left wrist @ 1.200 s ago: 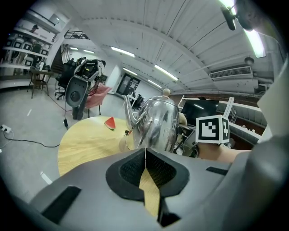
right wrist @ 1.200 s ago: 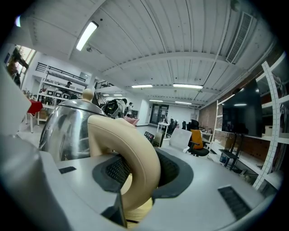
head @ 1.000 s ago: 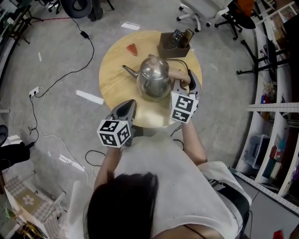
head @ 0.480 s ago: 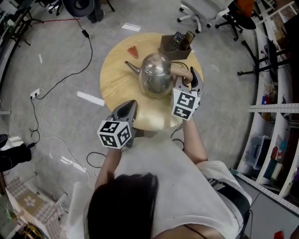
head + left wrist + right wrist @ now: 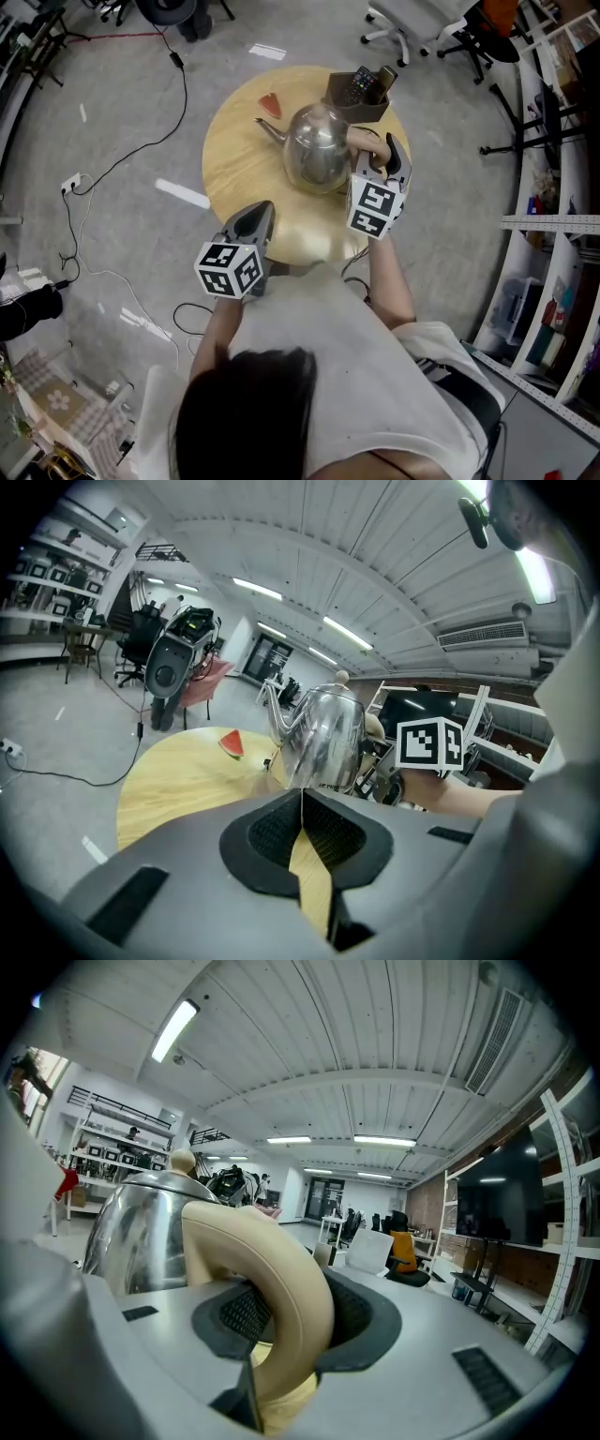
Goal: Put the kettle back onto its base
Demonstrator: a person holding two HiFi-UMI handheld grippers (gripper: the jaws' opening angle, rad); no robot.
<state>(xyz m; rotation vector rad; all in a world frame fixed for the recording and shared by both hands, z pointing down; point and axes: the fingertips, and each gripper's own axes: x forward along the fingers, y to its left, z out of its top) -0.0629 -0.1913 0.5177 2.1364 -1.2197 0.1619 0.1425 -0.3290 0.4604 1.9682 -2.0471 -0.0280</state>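
A shiny steel kettle [image 5: 315,150] with a thin spout pointing left is over the round wooden table [image 5: 234,159]. My right gripper [image 5: 373,156] is shut on the kettle's curved beige handle [image 5: 281,1269], which fills the space between the pads in the right gripper view. The kettle's body [image 5: 141,1232] shows just left of the handle. My left gripper [image 5: 262,210] hovers at the table's near edge, shut and holding nothing, pointing at the kettle [image 5: 323,738]. No base shows clearly; whatever is under the kettle is hidden.
A red watermelon-slice toy [image 5: 270,103] lies at the far left of the table. A brown tray [image 5: 359,94] with remotes stands just behind the kettle. Cables [image 5: 122,159] trail across the floor at left, office chairs [image 5: 412,28] stand beyond, and shelving [image 5: 553,225] is to the right.
The right gripper has carried the kettle a little farther from me, toward the brown tray. The left gripper has stayed in place.
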